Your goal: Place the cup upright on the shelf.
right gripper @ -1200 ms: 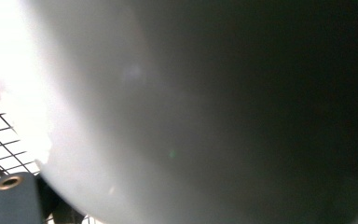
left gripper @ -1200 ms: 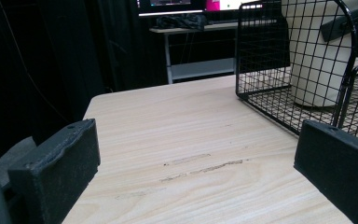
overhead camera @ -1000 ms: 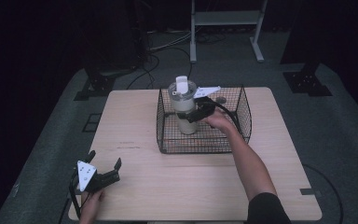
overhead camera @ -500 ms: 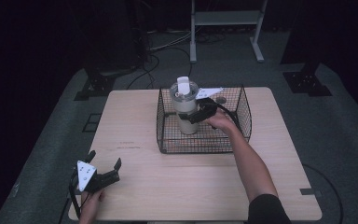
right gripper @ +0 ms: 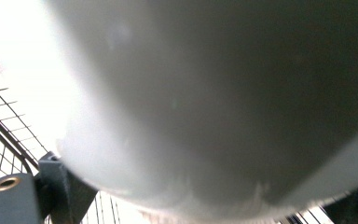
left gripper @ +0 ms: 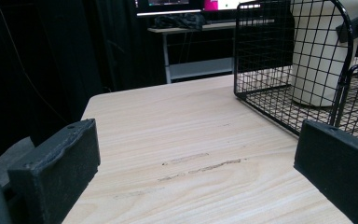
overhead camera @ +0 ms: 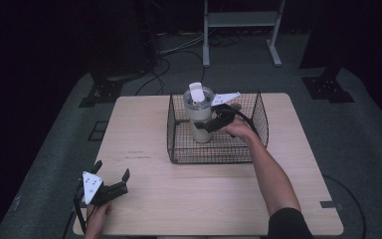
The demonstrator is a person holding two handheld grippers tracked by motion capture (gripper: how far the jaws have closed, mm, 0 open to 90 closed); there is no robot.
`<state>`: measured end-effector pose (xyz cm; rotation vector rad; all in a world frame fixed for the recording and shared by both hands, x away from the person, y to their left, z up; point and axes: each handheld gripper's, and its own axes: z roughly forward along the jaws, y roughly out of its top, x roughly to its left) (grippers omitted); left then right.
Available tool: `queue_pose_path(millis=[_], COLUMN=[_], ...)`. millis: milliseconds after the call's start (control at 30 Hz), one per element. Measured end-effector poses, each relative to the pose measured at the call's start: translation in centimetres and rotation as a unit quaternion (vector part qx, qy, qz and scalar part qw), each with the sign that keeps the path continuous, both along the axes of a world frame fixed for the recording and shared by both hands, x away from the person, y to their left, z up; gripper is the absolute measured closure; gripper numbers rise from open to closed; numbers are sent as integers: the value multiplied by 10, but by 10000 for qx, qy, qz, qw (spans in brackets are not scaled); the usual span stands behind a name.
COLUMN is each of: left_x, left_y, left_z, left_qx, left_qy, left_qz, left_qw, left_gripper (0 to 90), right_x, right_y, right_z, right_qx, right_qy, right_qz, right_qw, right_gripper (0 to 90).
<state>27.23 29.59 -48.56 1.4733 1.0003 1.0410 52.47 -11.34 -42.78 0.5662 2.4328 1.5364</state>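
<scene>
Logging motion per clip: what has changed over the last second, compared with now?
Almost nothing. The right gripper stays at the side of the tumbler, which stands upright in the basket as before; any shift of hand or tumbler is too slight to call. Whether the jaws actually clamp it is unclear. The left gripper stays open at the table's near left corner.

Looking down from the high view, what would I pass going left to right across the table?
Left claw, open on the table near its front left corner → cream tumbler standing in the black wire basket → right claw against the tumbler's side.
</scene>
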Motion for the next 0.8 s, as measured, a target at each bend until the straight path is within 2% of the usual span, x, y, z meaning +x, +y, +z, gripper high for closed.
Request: queue_pose_path(millis=[100,233,800], left_x=[0,0,0], left_y=[0,0,-1], left_z=[0,0,0], left_qx=[23,40,57], left_qy=[6,11,8], left_qz=[3,19,54], left_qw=[10000,10000,10000], left_gripper=[0,0,0], right_x=[-2,-5,-15], right_y=[-6,-10,-25], right_z=[3,4,12], right_qx=[-245,-286,-202], right_qy=[-6,17,23], right_qz=[-68,-62,-268], right_qw=[9997,9996,9994], right_gripper=[89,88,91])
